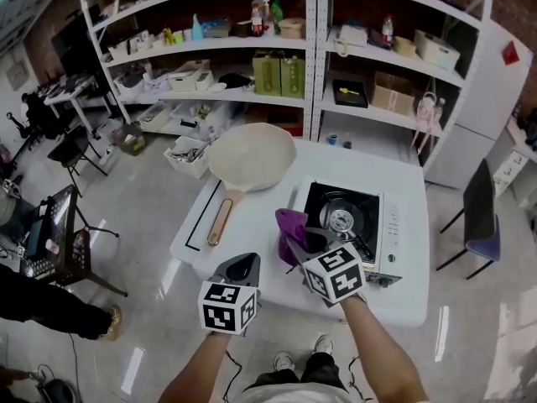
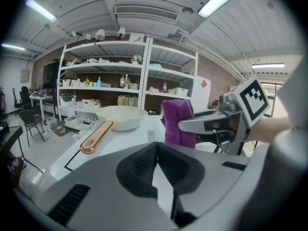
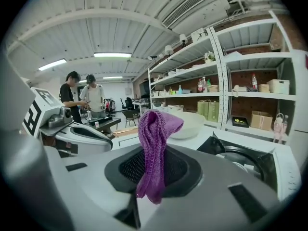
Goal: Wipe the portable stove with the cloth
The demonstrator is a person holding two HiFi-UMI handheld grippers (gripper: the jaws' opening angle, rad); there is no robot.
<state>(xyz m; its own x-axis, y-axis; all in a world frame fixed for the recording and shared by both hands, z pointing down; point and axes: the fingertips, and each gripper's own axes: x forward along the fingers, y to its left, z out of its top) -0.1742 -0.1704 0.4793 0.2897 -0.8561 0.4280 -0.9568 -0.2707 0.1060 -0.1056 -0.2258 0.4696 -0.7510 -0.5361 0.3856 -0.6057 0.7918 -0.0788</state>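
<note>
A purple knitted cloth [image 3: 153,143] hangs pinched in my right gripper [image 3: 150,177], which is shut on it. In the head view that gripper [image 1: 304,243] hovers at the near left corner of the portable stove [image 1: 348,225], with the cloth [image 1: 289,229] bunched beside the black burner top. The stove [image 3: 250,160] lies to the right in the right gripper view. My left gripper [image 1: 242,269] is held over the table's front edge, left of the right one, its jaws closed with nothing between them [image 2: 155,170]. From it the cloth [image 2: 178,121] shows ahead.
A large white pan [image 1: 250,156] with a copper handle [image 1: 220,222] lies on the white table [image 1: 252,250] left of the stove. Shelving [image 1: 285,65] full of boxes and bottles stands behind. A chair [image 1: 480,217] is at the right. Two people [image 3: 82,97] stand far off left.
</note>
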